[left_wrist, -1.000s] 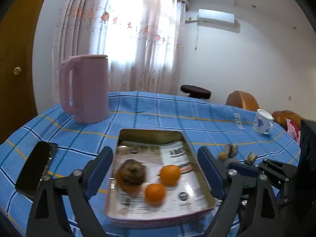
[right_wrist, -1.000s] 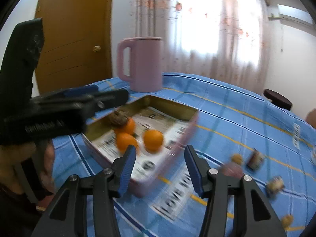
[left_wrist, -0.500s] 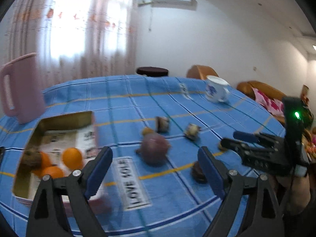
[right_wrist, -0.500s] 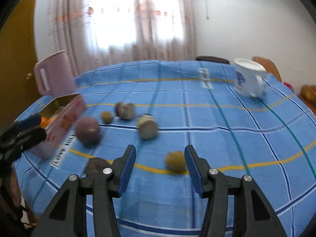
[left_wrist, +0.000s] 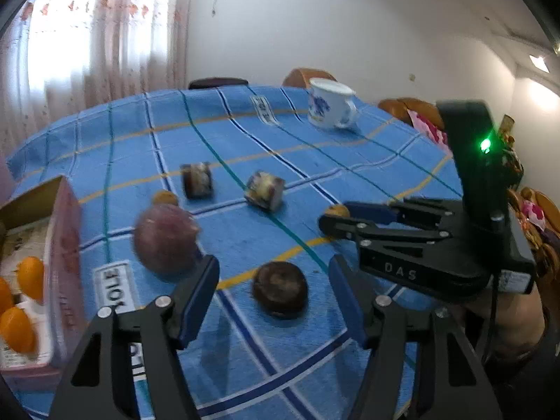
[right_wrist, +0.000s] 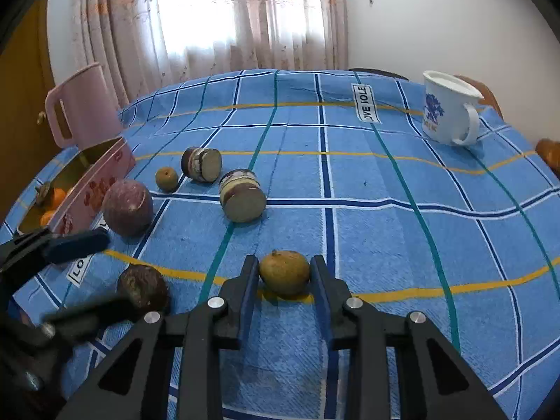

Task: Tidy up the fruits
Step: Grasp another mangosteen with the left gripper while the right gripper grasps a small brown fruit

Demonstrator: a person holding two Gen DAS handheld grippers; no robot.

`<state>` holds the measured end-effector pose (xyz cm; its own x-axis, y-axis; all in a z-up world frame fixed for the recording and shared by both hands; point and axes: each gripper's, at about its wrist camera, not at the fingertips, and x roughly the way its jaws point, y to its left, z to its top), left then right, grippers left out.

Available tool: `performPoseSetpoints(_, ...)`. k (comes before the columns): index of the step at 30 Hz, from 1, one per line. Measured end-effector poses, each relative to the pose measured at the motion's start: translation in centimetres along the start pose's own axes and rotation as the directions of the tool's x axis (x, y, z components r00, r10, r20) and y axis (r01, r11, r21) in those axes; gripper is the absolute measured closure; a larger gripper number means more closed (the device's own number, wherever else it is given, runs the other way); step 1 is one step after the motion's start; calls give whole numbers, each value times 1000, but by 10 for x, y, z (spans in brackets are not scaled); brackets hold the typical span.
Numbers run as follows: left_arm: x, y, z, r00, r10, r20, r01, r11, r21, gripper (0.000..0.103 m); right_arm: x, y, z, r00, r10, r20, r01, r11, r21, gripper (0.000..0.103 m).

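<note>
My right tongs (right_wrist: 284, 276) clamp small brown fruit (right_wrist: 284, 272), lower centre; left tongs (left_wrist: 274, 288) spread wide. Blue checked tablecloth (right_wrist: 367, 189); curtains (right_wrist: 217, 17) upper frame, white wall (left_wrist: 350, 28).

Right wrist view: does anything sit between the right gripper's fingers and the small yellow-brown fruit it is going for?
Nothing visible does. The right gripper has its fingers on either side of the yellow-brown fruit, which rests on the tablecloth. The nearest other item, the dark round fruit, lies off to the left.
</note>
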<state>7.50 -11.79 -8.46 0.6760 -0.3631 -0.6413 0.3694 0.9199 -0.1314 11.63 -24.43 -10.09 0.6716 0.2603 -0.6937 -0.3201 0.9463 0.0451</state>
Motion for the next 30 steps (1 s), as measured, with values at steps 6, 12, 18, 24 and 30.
performPoseSetpoints(6,17,-1,-2,998,-17,-66,17,1000,12,64,-1,2,1,1000,8,2,-8,1000,-3,71)
performPoseSetpoints(12,14,0,-2,999,-29,-39,29,1000,4,64,-13,4,-2,996,47,73,-46,999,-18,71)
performPoseSetpoints(18,-5,6,-6,998,15,64,-14,1000,-15,64,-27,8,-6,986,72,152,-66,997,-44,71)
performPoseSetpoints(24,-16,9,-6,989,45,139,-41,999,-31,64,-33,10,-7,979,83,186,-74,996,-57,71)
performPoseSetpoints(30,-21,10,-7,983,57,176,-53,998,-30,64,-40,11,-11,969,92,227,-77,994,-74,71)
